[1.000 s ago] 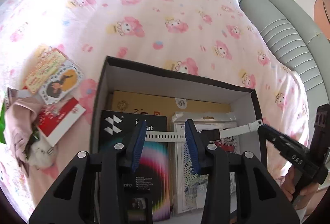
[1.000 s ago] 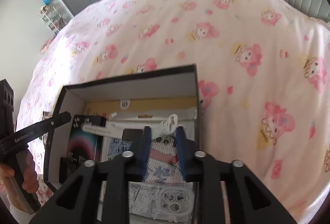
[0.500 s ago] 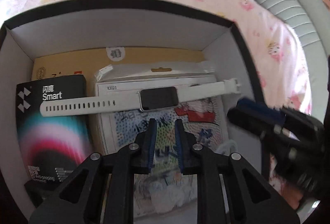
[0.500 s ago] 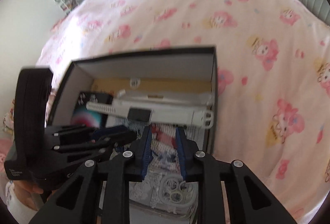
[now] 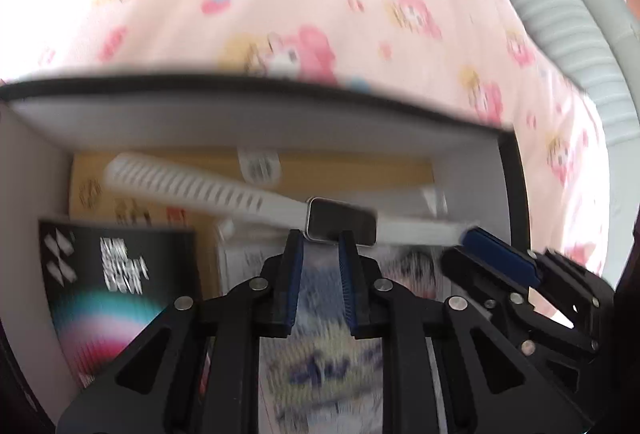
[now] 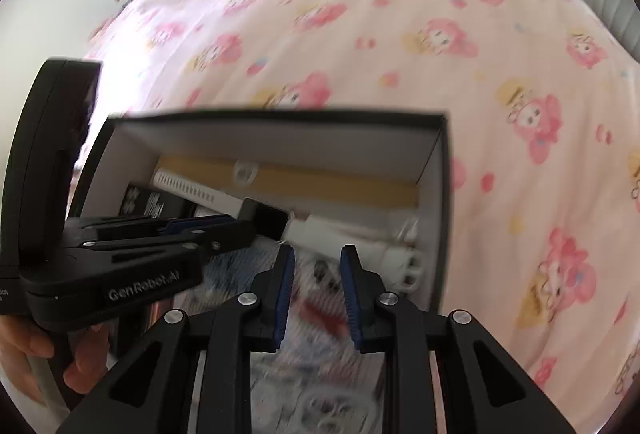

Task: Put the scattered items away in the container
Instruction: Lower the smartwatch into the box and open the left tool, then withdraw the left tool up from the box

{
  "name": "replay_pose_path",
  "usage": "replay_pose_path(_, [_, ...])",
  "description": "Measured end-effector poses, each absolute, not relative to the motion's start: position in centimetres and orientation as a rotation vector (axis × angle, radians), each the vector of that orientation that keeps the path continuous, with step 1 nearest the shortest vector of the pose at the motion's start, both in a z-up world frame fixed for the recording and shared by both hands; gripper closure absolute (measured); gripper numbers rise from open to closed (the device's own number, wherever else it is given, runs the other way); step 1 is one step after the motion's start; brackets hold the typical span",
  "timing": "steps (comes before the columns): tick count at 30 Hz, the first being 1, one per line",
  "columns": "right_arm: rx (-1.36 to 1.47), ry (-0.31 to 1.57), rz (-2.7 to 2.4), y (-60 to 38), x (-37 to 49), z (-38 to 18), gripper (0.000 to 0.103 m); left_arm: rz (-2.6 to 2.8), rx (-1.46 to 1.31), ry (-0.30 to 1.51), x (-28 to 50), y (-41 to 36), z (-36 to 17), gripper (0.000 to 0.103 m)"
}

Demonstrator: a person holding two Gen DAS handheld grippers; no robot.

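A white-strapped smartwatch (image 5: 342, 220) lies slanted inside the black box (image 5: 240, 90) on top of packaged items; it also shows in the right wrist view (image 6: 266, 218). My left gripper (image 5: 320, 238) sits just below the watch face, jaws narrowly apart, holding nothing. It also shows in the right wrist view (image 6: 224, 230), its tips at the watch face. My right gripper (image 6: 318, 254) hovers over the box (image 6: 280, 116), jaws a little apart and empty, near the strap's buckle end (image 6: 404, 262). It shows in the left wrist view (image 5: 492, 246) by the strap's right end.
The box holds a black "Smart" package (image 5: 116, 274), a tan carton (image 5: 360, 172) and a patterned packet (image 6: 320, 314). It rests on a pink cartoon-print bedspread (image 6: 400, 34). A grey ribbed headboard (image 5: 568, 14) is at the right.
The watch has shifted toward the box's back wall and tilted, left strap end higher. My left gripper has followed it forward; the right gripper has come nearer the strap's right end.
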State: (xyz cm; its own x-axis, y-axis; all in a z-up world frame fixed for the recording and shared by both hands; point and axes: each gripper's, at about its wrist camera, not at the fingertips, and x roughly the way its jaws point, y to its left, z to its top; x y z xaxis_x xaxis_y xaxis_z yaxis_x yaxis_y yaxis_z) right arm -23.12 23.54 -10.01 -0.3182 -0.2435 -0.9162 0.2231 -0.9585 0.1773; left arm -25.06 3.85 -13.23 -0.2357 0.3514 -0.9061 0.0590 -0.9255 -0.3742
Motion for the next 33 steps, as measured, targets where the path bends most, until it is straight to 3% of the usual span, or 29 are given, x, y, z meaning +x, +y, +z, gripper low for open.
replay_pose_path(4, [1.613,-0.101,-2.388,25.0,-23.1,-9.0,0.082,2.256,-1.763,-0.597,-24.5,2.5,-12.5,0.086])
replay_pose_path(17, [1.652,-0.106,-2.337,24.7,-22.4,-9.6,0.082,2.194,-1.805,-0.592,-26.0,2.1,-13.7,0.086])
replay_pose_path(23, [1.528,-0.017,-2.526,25.1,-20.8,-6.9,0.080,2.312,-1.572,-0.547,-20.9,1.9,-7.5,0.084])
replay_pose_path(25, [1.466,-0.004,-2.582,24.8,-19.2,-5.0,0.076,2.355,-1.486,-0.519,-18.2,2.0,-4.6,0.078])
replay_pose_path(28, [1.369,-0.091,-2.584,24.4,-16.1,-2.0,0.069,2.421,-1.368,-0.486,-13.8,1.1,-0.3,0.072])
replay_pose_path(33, [1.274,-0.184,-2.627,23.7,-8.5,2.4,0.068,2.465,-1.274,-0.414,-8.5,3.5,3.8,0.072])
